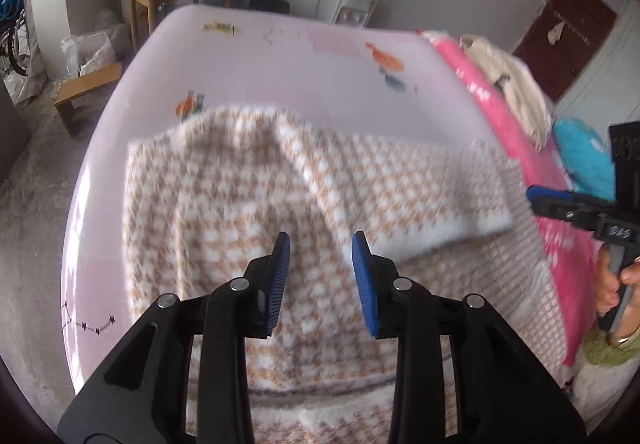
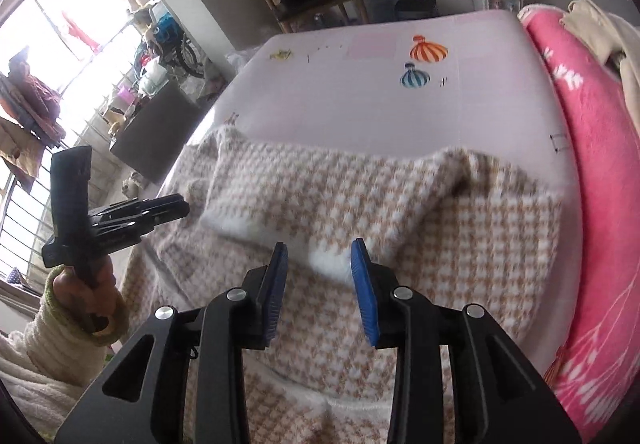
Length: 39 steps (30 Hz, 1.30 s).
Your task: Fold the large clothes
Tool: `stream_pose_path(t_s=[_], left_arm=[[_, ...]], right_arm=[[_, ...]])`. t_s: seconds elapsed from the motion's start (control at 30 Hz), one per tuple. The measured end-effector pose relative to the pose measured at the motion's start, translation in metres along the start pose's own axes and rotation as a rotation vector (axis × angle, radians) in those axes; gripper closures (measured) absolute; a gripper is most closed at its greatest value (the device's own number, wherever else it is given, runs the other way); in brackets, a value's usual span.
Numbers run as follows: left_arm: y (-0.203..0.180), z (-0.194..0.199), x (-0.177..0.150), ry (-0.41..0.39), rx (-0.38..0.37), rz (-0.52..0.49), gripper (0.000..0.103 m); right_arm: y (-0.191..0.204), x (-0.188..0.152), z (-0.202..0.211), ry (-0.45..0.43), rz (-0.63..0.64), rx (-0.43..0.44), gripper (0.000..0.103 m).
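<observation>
A tan-and-white houndstooth sweater [image 1: 248, 180] lies spread on a bed covered by a pale pink sheet [image 1: 280, 56], with one sleeve [image 2: 320, 192] folded across its body. The left gripper [image 1: 321, 240] hovers over the knit with its blue pads apart and nothing between them. The right gripper [image 2: 319, 248] likewise stands released above the sweater, gripping nothing. A rolled pink blanket [image 2: 600, 172] lies along the bed's side, just beside the garment.

The houndstooth sweater [image 1: 248, 204] is smeared by motion blur ahead of the left gripper [image 1: 322, 276] — its near hem runs under the tongs, cut off by the frame's bottom edge.
</observation>
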<state>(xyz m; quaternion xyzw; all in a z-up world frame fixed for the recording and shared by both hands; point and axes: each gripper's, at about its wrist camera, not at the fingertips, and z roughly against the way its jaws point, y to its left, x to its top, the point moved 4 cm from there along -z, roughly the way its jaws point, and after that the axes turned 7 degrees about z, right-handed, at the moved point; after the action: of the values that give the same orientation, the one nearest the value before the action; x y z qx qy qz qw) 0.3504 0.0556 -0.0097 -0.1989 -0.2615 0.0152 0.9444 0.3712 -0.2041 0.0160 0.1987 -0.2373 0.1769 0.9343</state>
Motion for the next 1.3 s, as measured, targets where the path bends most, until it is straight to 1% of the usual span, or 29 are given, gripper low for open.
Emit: stream_pose_path(t_s=[0.07,0.13,0.17,0.2,0.23,0.27,0.3,0.33,0.4,0.47,0.53,0.57,0.63,0.7,0.73,0.77,0.8,0.83,0.87,0.9,0.97,1.03,1.1,1.13,1.17,1.23,1.27,1.3], left_arm=[[-0.008,0.005,0.012,-0.028,-0.052,0.010,0.072],[-0.023,0.003,0.022,-0.038,-0.093,-0.007,0.072],[-0.031,-0.002,0.025,-0.033,-0.103,-0.032,0.072],[-0.038,-0.010,0.026,-0.022,-0.096,-0.063,0.072],[-0.043,-0.021,0.026,-0.008,-0.075,-0.087,0.072],[-0.044,-0.035,0.026,0.010,-0.032,-0.109,0.072],[-0.040,-0.055,0.024,0.037,0.051,-0.133,0.072],[-0.032,-0.067,0.022,0.065,0.096,-0.141,0.073],[-0.027,-0.070,0.024,0.048,0.067,-0.121,0.074],[-0.026,-0.068,0.028,0.058,0.062,-0.119,0.074],[-0.029,-0.059,0.034,0.026,0.075,-0.143,0.074],[-0.033,-0.054,0.038,0.004,0.062,-0.157,0.076],[-0.046,-0.048,0.045,-0.015,-0.017,-0.177,0.076],[-0.066,-0.051,0.049,-0.013,-0.057,-0.217,0.076],[-0.073,-0.056,0.048,-0.002,-0.057,-0.243,0.076],[-0.079,-0.066,0.047,0.012,-0.042,-0.263,0.076],[-0.079,-0.082,0.044,0.040,0.004,-0.278,0.075],[-0.075,-0.096,0.041,0.065,0.042,-0.284,0.075],[-0.070,-0.104,0.039,0.058,0.048,-0.283,0.075],[-0.068,-0.103,0.040,0.041,0.034,-0.281,0.075],[-0.068,-0.097,0.041,0.053,0.036,-0.268,0.075],[-0.070,-0.084,0.039,0.036,0.035,-0.284,0.077],[-0.079,-0.069,0.034,0.020,-0.048,-0.303,0.077],[-0.084,-0.063,0.028,0.023,-0.091,-0.316,0.076],[-0.088,-0.066,0.023,0.037,-0.091,-0.330,0.076],[-0.089,-0.082,0.008,0.081,-0.020,-0.370,0.074],[-0.089,-0.082,0.005,0.054,-0.006,-0.391,0.073],[-0.090,-0.082,0.003,0.049,0.002,-0.403,0.073]], right_arm=[[-0.004,0.008,-0.008,-0.009,-0.012,-0.002,0.070],[-0.007,0.011,-0.023,0.001,-0.018,-0.019,0.070],[-0.007,0.009,-0.032,0.016,-0.017,-0.050,0.070],[-0.010,0.004,-0.043,0.044,-0.007,-0.098,0.070],[-0.013,-0.003,-0.056,0.075,-0.001,-0.124,0.070],[-0.016,-0.008,-0.064,0.084,-0.002,-0.121,0.072],[-0.017,-0.010,-0.064,0.060,0.005,-0.116,0.072],[-0.017,-0.010,-0.062,0.066,0.011,-0.117,0.072],[-0.016,-0.008,-0.056,0.088,0.008,-0.128,0.073],[-0.014,-0.002,-0.047,0.095,0.004,-0.138,0.073],[-0.011,0.011,-0.036,0.055,0.014,-0.138,0.073],[-0.009,0.018,-0.033,0.034,0.015,-0.120,0.073],[-0.004,0.035,-0.036,0.004,0.026,-0.115,0.073],[0.001,0.046,-0.048,-0.005,0.048,-0.120,0.073],[0.001,0.049,-0.060,0.008,0.055,-0.121,0.073],[0.000,0.049,-0.073,0.033,0.063,-0.140,0.073],[-0.004,0.046,-0.088,0.065,0.072,-0.168,0.073],[-0.008,0.042,-0.101,0.080,0.074,-0.168,0.073],[-0.010,0.041,-0.102,0.054,0.077,-0.167,0.073],[-0.011,0.041,-0.099,0.059,0.068,-0.160,0.073],[-0.009,0.041,-0.088,0.073,0.018,-0.150,0.073],[-0.001,0.039,-0.073,0.051,0.019,-0.132,0.073],[0.008,0.035,-0.060,0.023,0.031,-0.108,0.071],[0.012,0.032,-0.060,0.024,0.043,-0.103,0.071],[0.014,0.027,-0.065,0.041,0.057,-0.110,0.071],[0.012,0.014,-0.085,0.085,0.069,-0.123,0.069],[0.013,0.012,-0.084,0.058,0.083,-0.128,0.069],[0.013,0.011,-0.082,0.066,0.083,-0.128,0.069]])
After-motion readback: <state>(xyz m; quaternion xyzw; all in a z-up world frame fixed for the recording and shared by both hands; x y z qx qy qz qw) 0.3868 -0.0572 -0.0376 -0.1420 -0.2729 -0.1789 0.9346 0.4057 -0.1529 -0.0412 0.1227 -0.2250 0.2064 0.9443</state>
